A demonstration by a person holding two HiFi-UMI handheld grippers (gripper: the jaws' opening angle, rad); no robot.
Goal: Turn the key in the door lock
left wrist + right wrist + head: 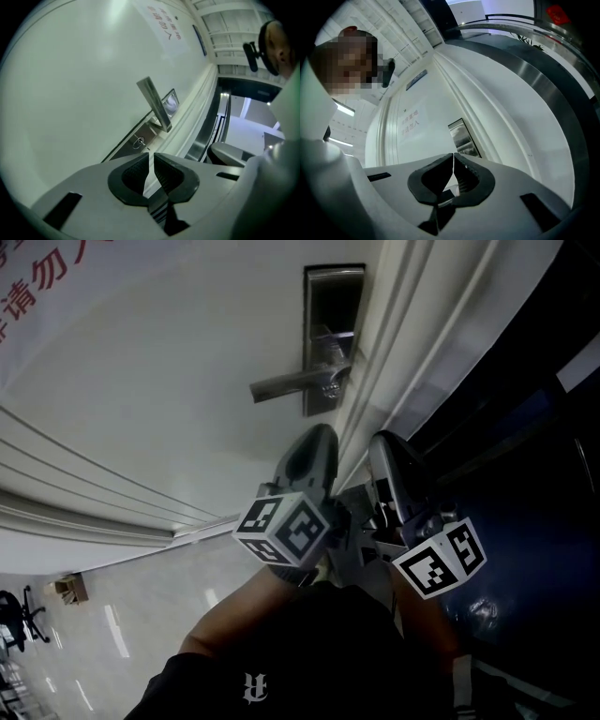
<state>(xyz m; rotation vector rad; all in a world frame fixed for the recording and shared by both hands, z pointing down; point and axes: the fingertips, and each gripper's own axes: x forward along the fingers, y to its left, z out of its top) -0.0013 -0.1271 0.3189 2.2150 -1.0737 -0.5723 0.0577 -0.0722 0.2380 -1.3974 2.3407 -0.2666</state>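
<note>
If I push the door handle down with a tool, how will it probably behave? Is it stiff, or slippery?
The handle looks like solid brushed metal, so it is probably rigid and should pivot at the lock plate rather than bend. Its surface looks smooth and shiny, so a push may slip toward the free end.

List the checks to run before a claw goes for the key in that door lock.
1. Seating of the key: ok, it sits in the lock plate by the lever handle.
2. Opening of left claw: not ok, shut, empty.
3. Opening of right claw: not ok, shut, empty.
4. A claw at the key: not ok, both are apart from the door.
5. Lock already turned: cannot tell.
</note>
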